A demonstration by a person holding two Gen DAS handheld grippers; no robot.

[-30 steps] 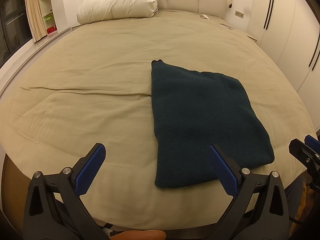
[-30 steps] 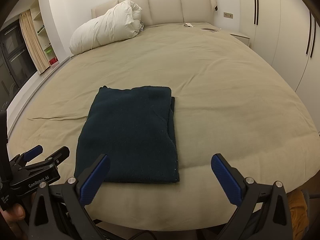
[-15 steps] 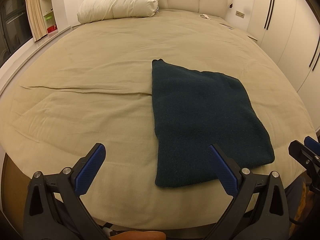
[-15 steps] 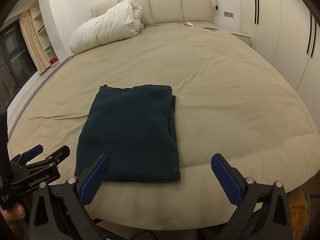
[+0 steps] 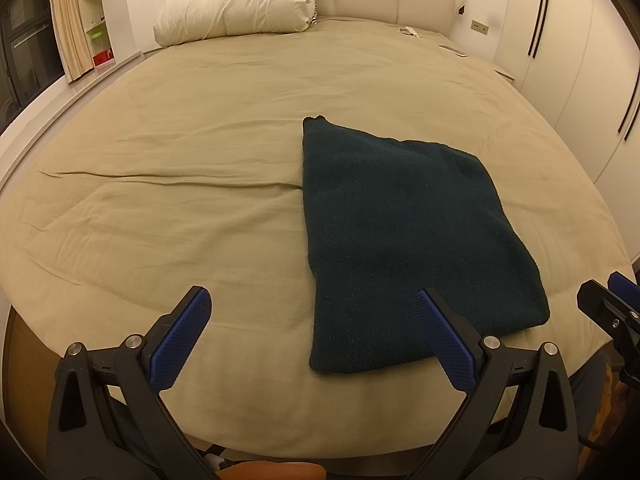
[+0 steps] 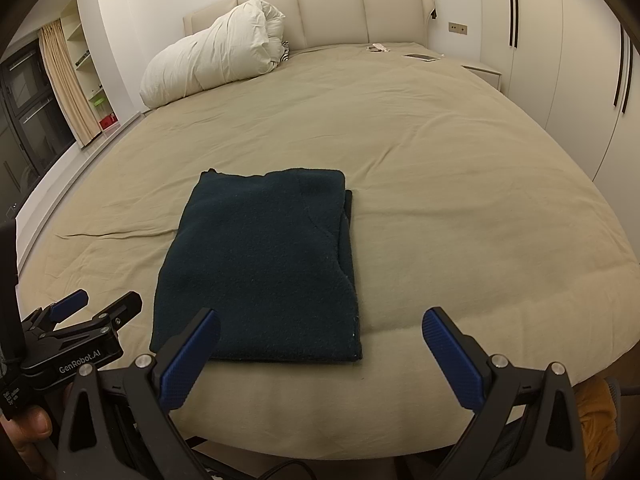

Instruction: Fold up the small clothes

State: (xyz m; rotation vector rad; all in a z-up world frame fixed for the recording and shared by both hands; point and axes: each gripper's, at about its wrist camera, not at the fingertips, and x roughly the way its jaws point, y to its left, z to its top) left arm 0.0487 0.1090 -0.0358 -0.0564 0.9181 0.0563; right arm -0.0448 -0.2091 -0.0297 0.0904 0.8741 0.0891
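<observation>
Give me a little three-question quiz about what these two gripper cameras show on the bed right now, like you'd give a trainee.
1. True or false: the left gripper is clamped on the dark green garment.
2. What lies against the headboard? A) white duvet roll B) suitcase C) laundry basket
3. Fill in: the garment lies folded flat on the ____ bedsheet.

Key
1. False: both it and the right gripper are open and hold nothing.
2. A, the white duvet roll.
3. Beige.
</observation>
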